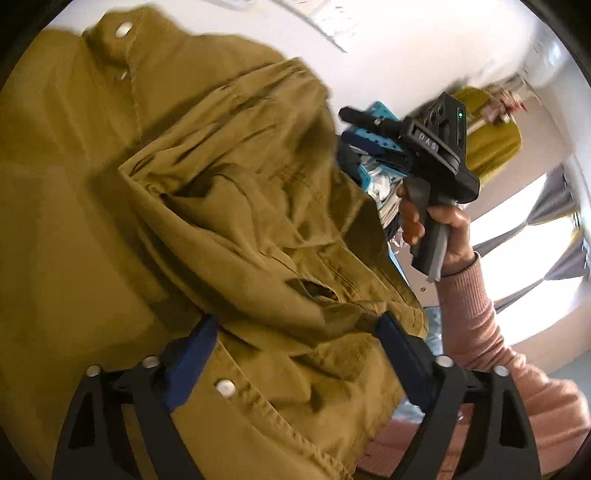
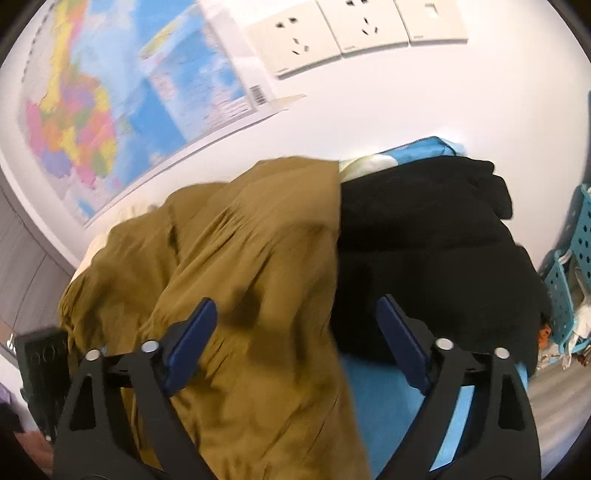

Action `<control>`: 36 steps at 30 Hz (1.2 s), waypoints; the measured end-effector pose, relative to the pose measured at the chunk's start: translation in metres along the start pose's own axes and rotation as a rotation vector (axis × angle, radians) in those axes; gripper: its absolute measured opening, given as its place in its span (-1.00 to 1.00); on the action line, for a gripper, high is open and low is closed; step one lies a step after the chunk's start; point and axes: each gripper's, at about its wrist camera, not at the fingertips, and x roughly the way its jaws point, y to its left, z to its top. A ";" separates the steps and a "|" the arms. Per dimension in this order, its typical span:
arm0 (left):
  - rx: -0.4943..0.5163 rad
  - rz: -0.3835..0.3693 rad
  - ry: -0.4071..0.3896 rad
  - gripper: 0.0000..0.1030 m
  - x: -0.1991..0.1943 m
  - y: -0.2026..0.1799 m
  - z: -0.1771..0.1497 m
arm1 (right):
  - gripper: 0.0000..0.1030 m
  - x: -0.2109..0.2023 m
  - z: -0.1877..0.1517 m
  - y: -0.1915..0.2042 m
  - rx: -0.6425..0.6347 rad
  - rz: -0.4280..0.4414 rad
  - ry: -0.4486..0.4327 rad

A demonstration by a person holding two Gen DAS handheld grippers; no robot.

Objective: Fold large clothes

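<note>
A coloured map (image 2: 85,122) is seen pinned on the white wall (image 2: 424,103). To its right, 3 white sockets (image 2: 354,29) are mounted in a row. Below and right of the map, a black garment (image 2: 436,251) is laid on a blue cover (image 2: 384,391), and a perforated blue basket (image 2: 569,280) is seen at the far right.

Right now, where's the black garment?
In the right wrist view the black garment lies right of centre on the blue bedding, butted against the mustard jacket on its left, with the blue perforated basket on its right.

One mustard jacket (image 1: 221,206), one black garment (image 2: 424,251), two wall sockets (image 2: 295,37), one map (image 2: 92,110)
</note>
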 end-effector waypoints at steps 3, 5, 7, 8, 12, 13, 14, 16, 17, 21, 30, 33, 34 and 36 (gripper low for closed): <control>-0.043 -0.030 0.001 -0.26 -0.006 0.014 0.008 | 0.72 0.025 0.010 -0.009 0.065 0.125 0.038; -0.041 0.001 0.004 -0.75 -0.012 0.018 0.011 | 0.01 0.037 0.013 -0.004 0.041 0.178 0.075; -0.024 0.006 -0.004 -0.82 -0.023 0.019 0.011 | -0.52 0.039 0.016 0.004 -0.008 0.193 0.100; -0.007 0.016 -0.013 -0.85 -0.029 0.017 0.012 | -0.70 0.035 0.019 0.005 -0.024 0.200 0.096; 0.040 0.094 -0.117 -0.92 -0.075 0.014 0.025 | -0.81 -0.019 0.037 -0.006 0.011 0.228 -0.084; 0.038 0.127 -0.154 -0.92 -0.088 0.016 0.031 | -0.82 -0.027 0.040 -0.010 0.019 0.223 -0.110; 0.026 0.182 -0.190 -0.92 -0.100 0.019 0.038 | -0.82 -0.031 0.044 -0.016 0.027 0.183 -0.113; 0.003 0.333 -0.247 -0.61 -0.116 0.024 0.048 | -0.81 -0.020 0.047 -0.022 0.041 0.125 -0.071; 0.001 0.359 -0.253 -0.27 -0.119 0.026 0.051 | -0.81 -0.012 0.045 -0.023 0.042 0.105 -0.045; 0.078 0.361 -0.171 0.51 -0.109 0.023 0.050 | -0.65 0.018 0.033 -0.039 0.094 0.064 0.029; 0.302 0.480 0.125 -0.07 -0.043 0.012 -0.009 | -0.43 0.018 0.023 -0.051 0.138 0.116 0.037; 0.309 0.463 0.114 -0.65 -0.048 0.011 -0.007 | -0.43 0.015 0.022 -0.050 0.116 0.103 0.035; 0.311 0.487 0.087 -0.82 -0.054 0.010 -0.003 | -0.55 0.013 0.022 -0.052 0.118 0.107 0.030; 0.307 0.543 0.014 -0.89 -0.075 0.009 0.009 | -0.72 0.010 0.024 -0.050 0.110 0.122 0.014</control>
